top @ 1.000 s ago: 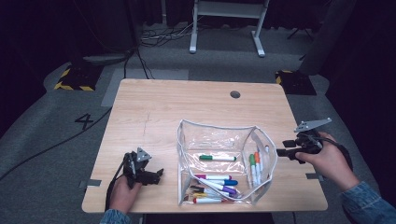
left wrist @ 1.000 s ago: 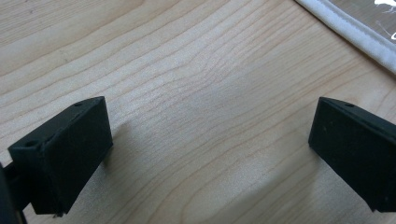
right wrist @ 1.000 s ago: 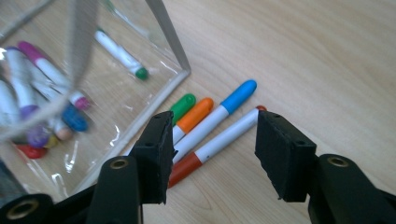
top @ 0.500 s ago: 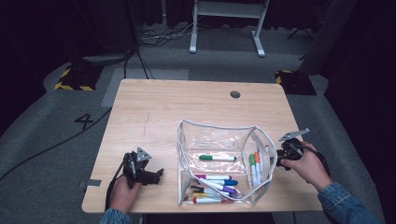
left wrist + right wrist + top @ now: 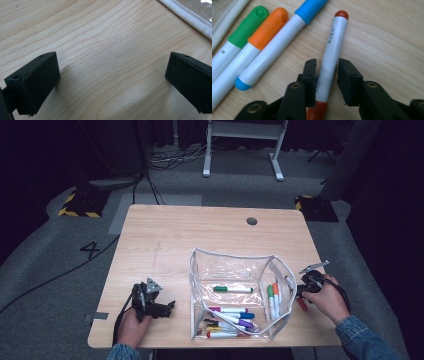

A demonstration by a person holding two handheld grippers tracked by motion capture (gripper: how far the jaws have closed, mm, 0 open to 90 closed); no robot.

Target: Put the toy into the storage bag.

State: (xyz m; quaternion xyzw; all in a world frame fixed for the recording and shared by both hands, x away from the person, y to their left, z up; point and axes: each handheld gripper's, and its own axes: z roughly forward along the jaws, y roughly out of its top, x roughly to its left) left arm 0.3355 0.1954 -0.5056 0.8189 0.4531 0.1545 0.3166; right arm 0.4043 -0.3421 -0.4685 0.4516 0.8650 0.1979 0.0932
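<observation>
Red-capped white marker [image 5: 329, 62] is lying on the wooden table [image 5: 165, 245] just right of the clear plastic pouch [image 5: 235, 265], between the right gripper [image 5: 327, 80]'s closing jaws; left pad touching, right pad showing a sliver of gap, likely about to lift it. Farther across, the left gripper [image 5: 167, 307] is resting released on bare wood, presumably waiting to steady the pouch.

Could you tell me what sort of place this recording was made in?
Probably a recording studio or lab rather than a home: a lone wooden table stands on grey carpet amid dark surroundings, with hazard-striped tape and a taped number 4 on the floor.
</observation>
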